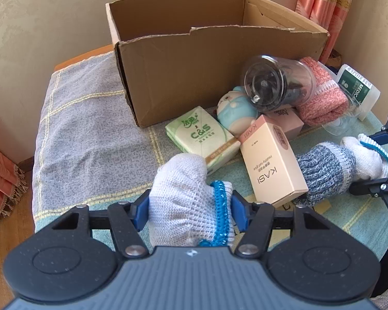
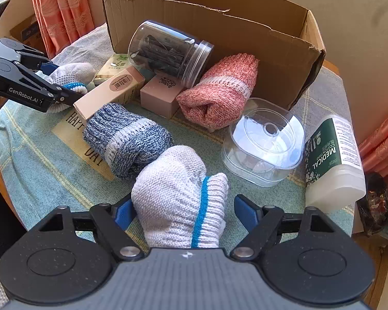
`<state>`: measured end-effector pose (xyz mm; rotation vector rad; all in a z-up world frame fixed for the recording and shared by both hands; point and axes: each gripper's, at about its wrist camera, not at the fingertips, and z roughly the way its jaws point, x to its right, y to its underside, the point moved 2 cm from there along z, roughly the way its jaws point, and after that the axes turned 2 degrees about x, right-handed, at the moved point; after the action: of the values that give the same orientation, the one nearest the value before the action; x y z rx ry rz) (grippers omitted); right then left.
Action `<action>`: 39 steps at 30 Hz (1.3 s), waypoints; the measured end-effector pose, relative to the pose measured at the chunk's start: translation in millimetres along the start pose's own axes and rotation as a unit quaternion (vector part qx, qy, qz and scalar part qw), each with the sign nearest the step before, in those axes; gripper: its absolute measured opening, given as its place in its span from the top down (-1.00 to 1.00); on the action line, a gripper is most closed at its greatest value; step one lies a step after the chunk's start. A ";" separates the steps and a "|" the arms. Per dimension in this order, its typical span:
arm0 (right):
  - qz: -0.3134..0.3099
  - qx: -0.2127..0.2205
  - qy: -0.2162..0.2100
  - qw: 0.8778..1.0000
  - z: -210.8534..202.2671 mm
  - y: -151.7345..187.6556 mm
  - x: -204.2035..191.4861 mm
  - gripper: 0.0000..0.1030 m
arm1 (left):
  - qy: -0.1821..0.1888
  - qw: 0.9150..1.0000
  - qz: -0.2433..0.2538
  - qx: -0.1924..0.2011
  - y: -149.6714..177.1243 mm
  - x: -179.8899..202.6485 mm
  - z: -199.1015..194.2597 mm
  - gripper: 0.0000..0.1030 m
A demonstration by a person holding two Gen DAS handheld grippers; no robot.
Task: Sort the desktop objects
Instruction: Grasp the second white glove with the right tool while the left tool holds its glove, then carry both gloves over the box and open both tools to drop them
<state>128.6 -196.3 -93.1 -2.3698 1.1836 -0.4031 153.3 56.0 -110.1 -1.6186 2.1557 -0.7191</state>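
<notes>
Gloves are the step in hand: the left tongs (image 1: 190, 208) pinch a white glove (image 1: 186, 199) at lower centre of their view; the right tongs (image 2: 185, 210) stand slightly spread around a second glove (image 2: 178, 196), one pad apart from it. Both tongs tilt steeply down over the surface (image 2: 38, 155). Next, I judge, comes closing, lifting, then carrying to the box (image 1: 183, 67) at upper centre.

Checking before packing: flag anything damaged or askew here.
The brown cardboard box has a ragged, torn front rim. The clear plastic jar of dark sticks lies tipped on its side, propped on the small pink carton.
</notes>
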 end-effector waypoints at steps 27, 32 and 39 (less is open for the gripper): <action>-0.043 0.079 0.002 0.996 -60.0 -62.3 8.3 -0.36 | 0.021 0.997 0.018 0.072 -69.0 13.2 -62.1 -0.19; -0.055 0.111 0.006 0.992 -69.5 -96.4 14.5 -0.36 | 0.022 0.995 0.021 0.097 -103.2 11.8 -66.3 -0.19; -0.056 0.130 0.006 0.990 -65.6 -147.3 27.9 -0.36 | 0.011 0.993 0.036 0.113 -145.3 8.7 -55.0 -0.19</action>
<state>214.7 -159.0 41.0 -2.2137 0.9415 -0.5734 233.7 26.2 19.8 -1.4151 2.0509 -0.9250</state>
